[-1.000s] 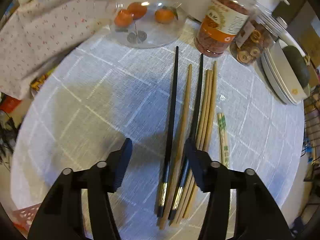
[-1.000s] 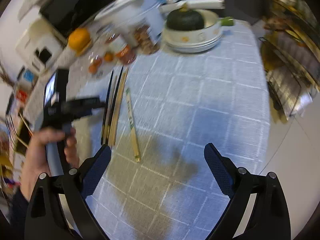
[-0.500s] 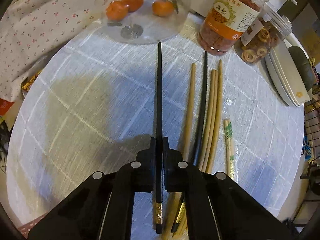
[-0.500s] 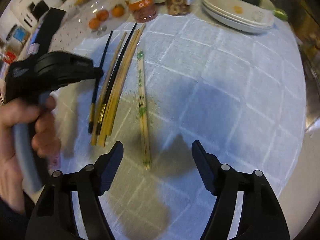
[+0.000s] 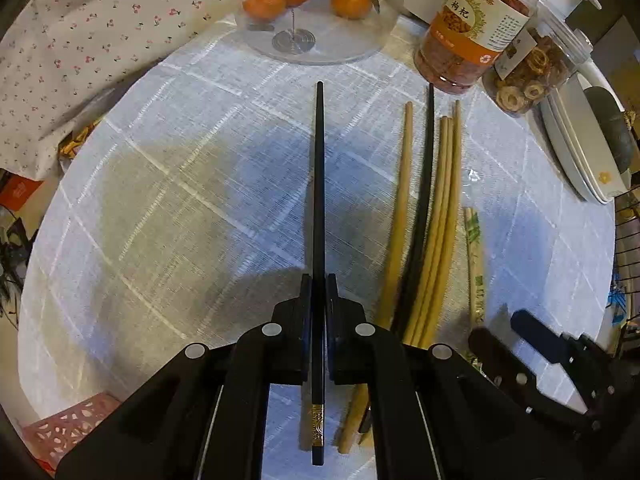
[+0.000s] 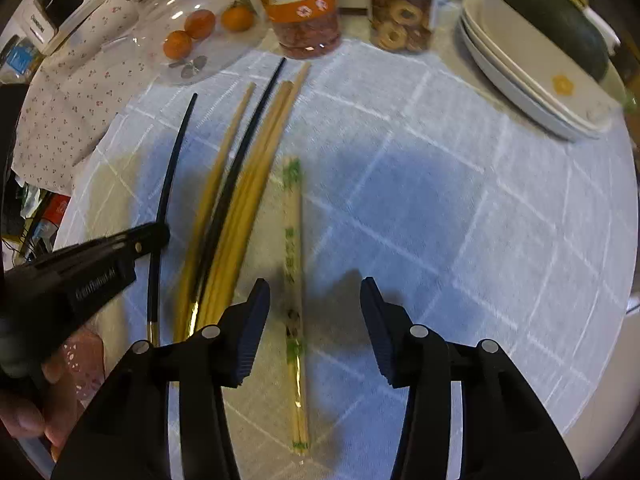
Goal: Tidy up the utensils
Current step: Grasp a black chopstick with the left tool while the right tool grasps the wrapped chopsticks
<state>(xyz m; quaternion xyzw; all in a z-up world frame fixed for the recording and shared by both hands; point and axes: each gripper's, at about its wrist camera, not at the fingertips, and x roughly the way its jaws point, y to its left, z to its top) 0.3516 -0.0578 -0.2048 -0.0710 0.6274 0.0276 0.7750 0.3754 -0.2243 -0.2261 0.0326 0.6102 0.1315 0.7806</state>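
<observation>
My left gripper (image 5: 319, 292) is shut on a black chopstick (image 5: 318, 184) near its gold-banded end and holds it apart from the rest; both also show in the right wrist view, the gripper (image 6: 160, 236) and the chopstick (image 6: 172, 168). A bundle of several tan chopsticks (image 5: 438, 216) with a second black chopstick (image 5: 424, 200) lies on the cloth to its right. A wrapped pair of disposable chopsticks (image 6: 294, 264) lies between the open fingers of my right gripper (image 6: 316, 320), which hovers over it. The right gripper also shows in the left wrist view (image 5: 516, 332).
A white checked tablecloth (image 6: 460, 220) covers the round table. At the far edge stand a glass dome with oranges (image 5: 312, 4), two clear jars (image 5: 472, 36), and stacked white plates with a dark squash (image 6: 536, 68). A pink basket (image 5: 68, 428) sits at the near left.
My left gripper closed on the black chopstick and moved it left, away from the bundle. My right gripper came in over the wrapped disposable chopsticks and narrowed its opening.
</observation>
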